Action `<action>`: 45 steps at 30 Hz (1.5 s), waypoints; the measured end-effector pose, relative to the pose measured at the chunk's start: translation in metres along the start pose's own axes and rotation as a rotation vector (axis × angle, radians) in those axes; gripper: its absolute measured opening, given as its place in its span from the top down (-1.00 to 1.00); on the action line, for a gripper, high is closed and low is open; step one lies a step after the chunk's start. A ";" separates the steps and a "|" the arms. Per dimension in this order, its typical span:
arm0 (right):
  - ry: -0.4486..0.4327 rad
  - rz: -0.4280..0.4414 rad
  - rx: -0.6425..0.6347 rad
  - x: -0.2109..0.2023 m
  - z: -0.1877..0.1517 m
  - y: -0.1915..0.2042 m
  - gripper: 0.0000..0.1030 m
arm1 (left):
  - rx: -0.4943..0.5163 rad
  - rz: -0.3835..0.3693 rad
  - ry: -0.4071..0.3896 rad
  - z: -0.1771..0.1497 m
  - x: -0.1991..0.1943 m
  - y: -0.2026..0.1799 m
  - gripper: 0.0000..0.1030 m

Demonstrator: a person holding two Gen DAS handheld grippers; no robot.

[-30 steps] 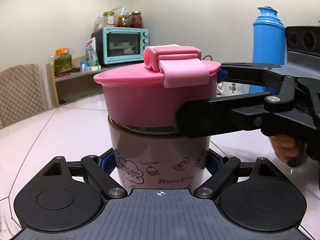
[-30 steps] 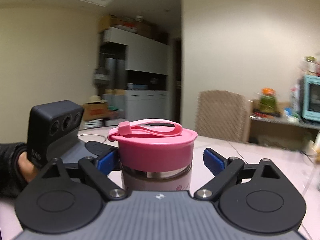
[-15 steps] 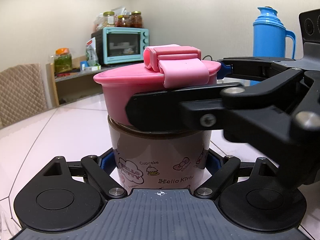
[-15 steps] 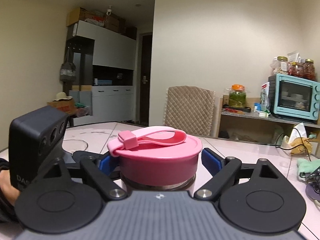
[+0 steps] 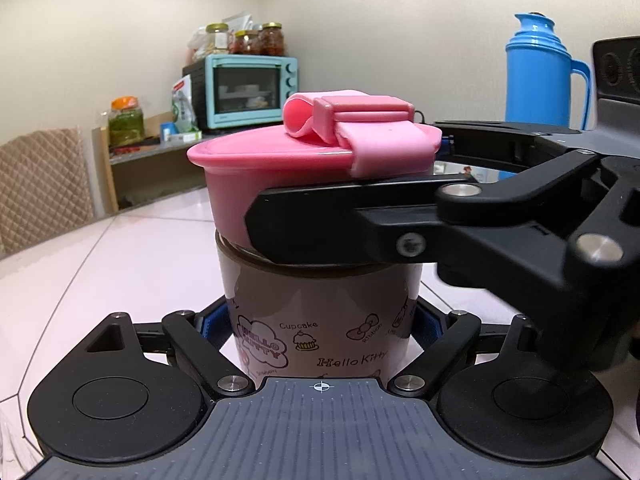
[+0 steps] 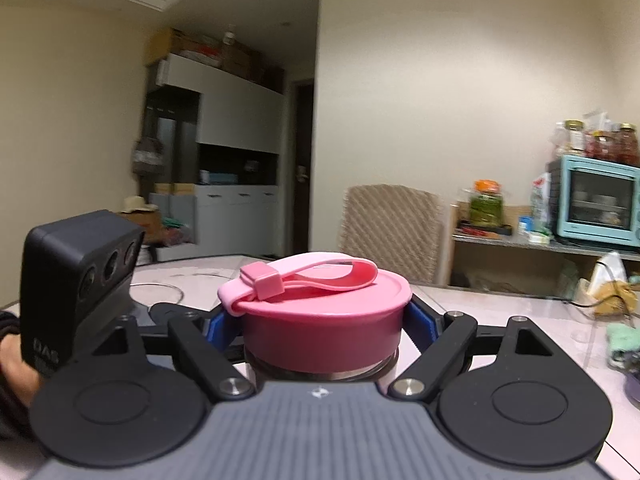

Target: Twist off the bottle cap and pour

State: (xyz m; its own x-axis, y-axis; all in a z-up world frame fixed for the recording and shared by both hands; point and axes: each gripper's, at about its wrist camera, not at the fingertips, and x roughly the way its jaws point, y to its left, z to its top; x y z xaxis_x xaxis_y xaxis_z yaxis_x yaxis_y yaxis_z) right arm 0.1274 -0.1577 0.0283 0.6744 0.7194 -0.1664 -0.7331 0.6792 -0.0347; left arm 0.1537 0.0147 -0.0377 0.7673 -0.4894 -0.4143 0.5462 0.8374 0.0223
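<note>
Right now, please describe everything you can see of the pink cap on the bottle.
The pink cap is a wide, round lid of glossy plastic with a flared rim. A softer pink strap, looped through a small square keeper, lies across its flat top. The cap sits level on the upright Hello Kitty bottle, and a metal ring shows just beneath it. The right claw is shut on its side wall, one blue pad pressing each side. The left claw holds only the bottle below.

Both grippers have matte black linkage arms with round silver screws, blue pads on the fingers [image 6: 420,318] and a ribbed grey base with a small crosshair mark. The left gripper [image 6: 240,326] carries a black camera box with three lenses; a dark sleeve [image 6: 8,326] shows behind it.
</note>
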 end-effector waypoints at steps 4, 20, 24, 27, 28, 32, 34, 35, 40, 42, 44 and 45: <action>-0.018 0.098 -0.023 0.000 0.000 -0.015 -0.64 | 0.001 0.001 0.000 -0.001 -0.001 -0.003 -0.76; -0.008 0.351 -0.022 0.002 0.011 -0.057 -0.69 | 0.001 -0.001 0.000 -0.003 -0.005 -0.011 -0.76; 0.015 0.208 -0.020 -0.010 0.013 -0.037 -0.77 | 0.002 0.000 0.000 -0.004 -0.008 -0.015 -0.76; 0.036 0.103 0.001 -0.015 0.016 -0.021 -0.79 | 0.001 -0.001 0.000 -0.003 -0.006 -0.012 -0.76; 0.039 0.075 0.006 -0.015 0.016 -0.016 -0.79 | 0.001 -0.001 0.000 -0.003 -0.006 -0.010 -0.76; 0.051 -0.019 0.019 -0.016 0.017 0.000 -0.78 | 0.001 -0.001 0.001 -0.003 -0.006 -0.009 -0.76; 0.053 -0.052 0.023 -0.014 0.018 0.005 -0.78 | 0.001 -0.001 0.000 -0.003 -0.006 -0.009 -0.76; 0.053 -0.067 0.025 -0.013 0.019 0.007 -0.78 | 0.001 -0.001 0.000 -0.003 -0.006 -0.009 -0.76; 0.061 -0.111 0.024 -0.007 0.019 0.018 -0.66 | 0.001 -0.001 0.001 -0.003 -0.007 -0.009 -0.76; 0.061 -0.125 0.018 -0.005 0.018 0.022 -0.66 | 0.001 -0.001 0.000 -0.004 -0.007 -0.008 -0.76; 0.056 -0.134 0.022 -0.004 0.016 0.025 -0.65 | 0.000 -0.002 0.000 -0.004 -0.007 -0.008 -0.76; 0.053 -0.136 0.026 -0.004 0.016 0.025 -0.65 | 0.000 -0.002 0.000 -0.003 -0.007 -0.007 -0.76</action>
State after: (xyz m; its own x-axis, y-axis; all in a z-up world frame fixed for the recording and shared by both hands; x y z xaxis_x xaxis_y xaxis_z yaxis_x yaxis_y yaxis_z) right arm 0.1076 -0.1410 0.0434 0.7611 0.6125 -0.2134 -0.6324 0.7738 -0.0345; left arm 0.1432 0.0127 -0.0381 0.7661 -0.4911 -0.4146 0.5476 0.8365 0.0212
